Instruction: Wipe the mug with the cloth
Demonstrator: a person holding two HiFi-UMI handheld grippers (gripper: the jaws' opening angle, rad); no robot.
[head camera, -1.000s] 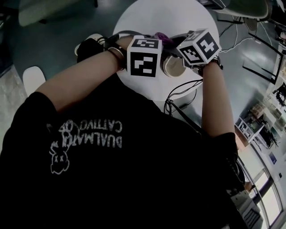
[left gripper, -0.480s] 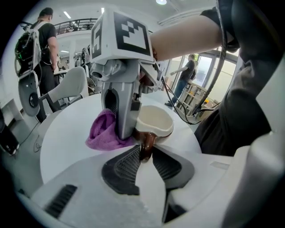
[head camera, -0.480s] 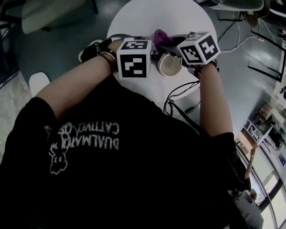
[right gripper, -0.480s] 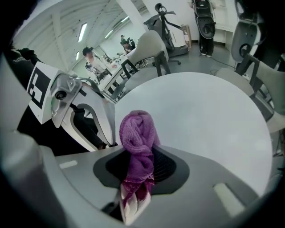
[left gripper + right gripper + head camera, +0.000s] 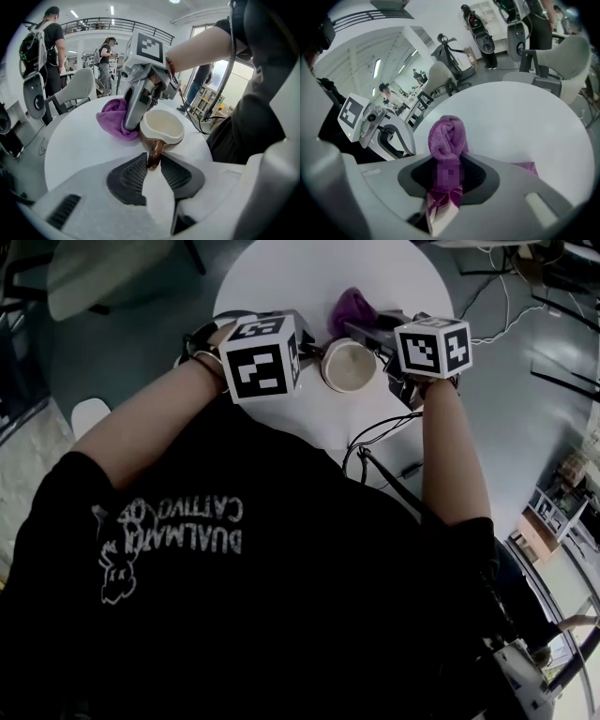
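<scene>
Your left gripper [image 5: 152,161] has its jaws drawn in on the brown handle of the mug [image 5: 162,127], with a pad pressing on either side of it. Your right gripper [image 5: 448,183] is clamped on the purple cloth [image 5: 448,135], which bulges in a roll beyond the jaw tips. The cloth sits just beside the mug's cream rim, on its far side; whether they touch is hard to say. The mug is by the near edge of the round white tabletop [image 5: 309,277], its mouth facing up.
</scene>
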